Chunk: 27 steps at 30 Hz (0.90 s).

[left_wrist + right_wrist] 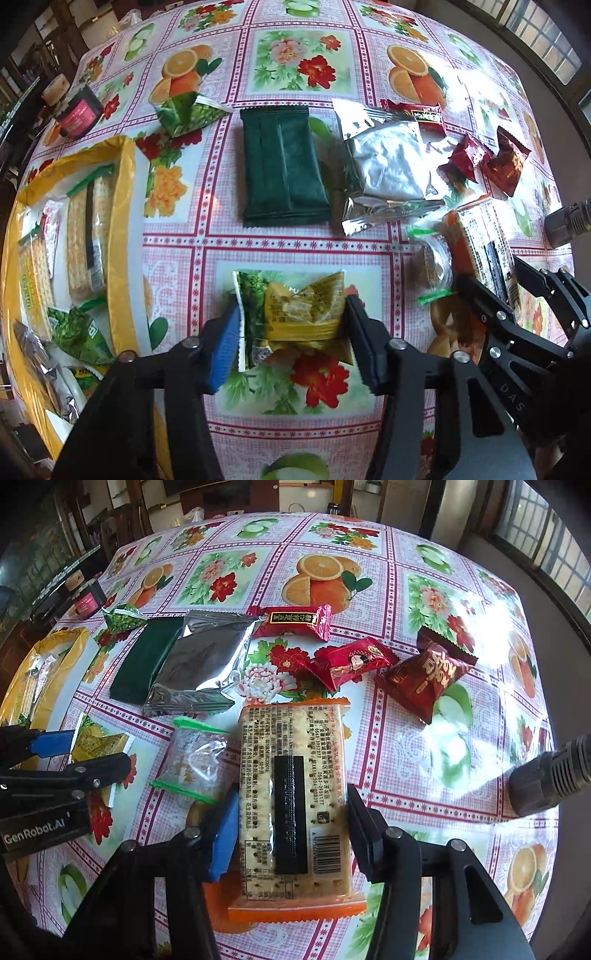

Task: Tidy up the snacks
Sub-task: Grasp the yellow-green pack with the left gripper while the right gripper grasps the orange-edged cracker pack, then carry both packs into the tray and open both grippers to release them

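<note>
Evidently two snacks are being taken at once. The green-and-yellow crinkled plastic snack packet (295,314) sits between the fingers of the left gripper (291,339), the blue pad and the black pad pressing its two ends, so it is grasped across its width; whether it is off the cloth I cannot tell. The long clear-wrapped cracker pack with orange ends and a black label strip (291,805) lies lengthwise between the fingers of the right gripper (291,827), both pads touching its long sides, a hold that would keep a stiff, flat pack from tipping.

To the left stands the yellow-rimmed shallow tray (123,206), holding cracker packs and green and silver packets, which suggests it is the collecting place; the left gripper is the nearer to it.

Just beside the cracker pack lies a small clear packet with green sealed edges (194,760), untouched. Farther out on the table with its pink fruit-and-flower oilcloth (406,590) rest a dark green flat pouch (282,166) and a crumpled silver foil bag (384,170), touching one another, a small green pyramid packet (188,112), and three red wrapped sweets (351,662). These loose items suggest the sorting is only partly done. A dark jar with a pink label (79,114) stands near the far edge.
</note>
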Motion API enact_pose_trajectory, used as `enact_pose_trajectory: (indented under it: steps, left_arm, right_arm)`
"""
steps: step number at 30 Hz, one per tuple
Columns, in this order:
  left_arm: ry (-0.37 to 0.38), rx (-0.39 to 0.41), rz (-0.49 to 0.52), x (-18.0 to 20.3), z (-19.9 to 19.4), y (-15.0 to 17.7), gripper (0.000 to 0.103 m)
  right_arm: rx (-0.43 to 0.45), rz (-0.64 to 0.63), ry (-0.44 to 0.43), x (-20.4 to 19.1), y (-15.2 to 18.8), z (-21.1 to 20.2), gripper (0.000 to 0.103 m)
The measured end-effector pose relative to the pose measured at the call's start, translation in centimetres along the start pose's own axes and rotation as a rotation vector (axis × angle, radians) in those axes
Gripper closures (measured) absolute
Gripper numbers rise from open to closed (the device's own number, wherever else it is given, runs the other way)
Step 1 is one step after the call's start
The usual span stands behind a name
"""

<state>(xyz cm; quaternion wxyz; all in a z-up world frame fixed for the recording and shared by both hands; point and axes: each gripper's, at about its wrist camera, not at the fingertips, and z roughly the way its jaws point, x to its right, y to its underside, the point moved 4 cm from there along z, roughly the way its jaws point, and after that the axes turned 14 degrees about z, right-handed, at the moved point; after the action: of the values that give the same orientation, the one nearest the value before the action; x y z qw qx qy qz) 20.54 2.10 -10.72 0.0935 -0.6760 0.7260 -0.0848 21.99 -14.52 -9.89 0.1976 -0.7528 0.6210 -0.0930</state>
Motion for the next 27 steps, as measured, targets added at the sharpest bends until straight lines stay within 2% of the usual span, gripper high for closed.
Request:
enact_pose_trajectory:
  steps: [7,16,22,27]
  left_arm:
    - [0.006,0.018,0.049,0.5,-1.2,4.3,0.049]
    - [0.007,0.11,0.179,3.1,-4.9,12.6,0.049]
    - [0.004,0.174,0.236,3.8,-6.7,15.8,0.049]
    - [0.029,0.187,0.244,3.2,-7.1,17.5,0.049]
  right_arm:
    - [0.012,0.026,-0.002,0.0,3.9,-2.2,0.05]
    - [0.07,0.04,0.002,-1.1,10.1,-6.5,0.05]
    - [0.095,0.074,-0.011,-1.4,13.0,-8.2,0.05]
    - [0.085,0.101,-0.025,-1.7,14.8,-8.6,0.05]
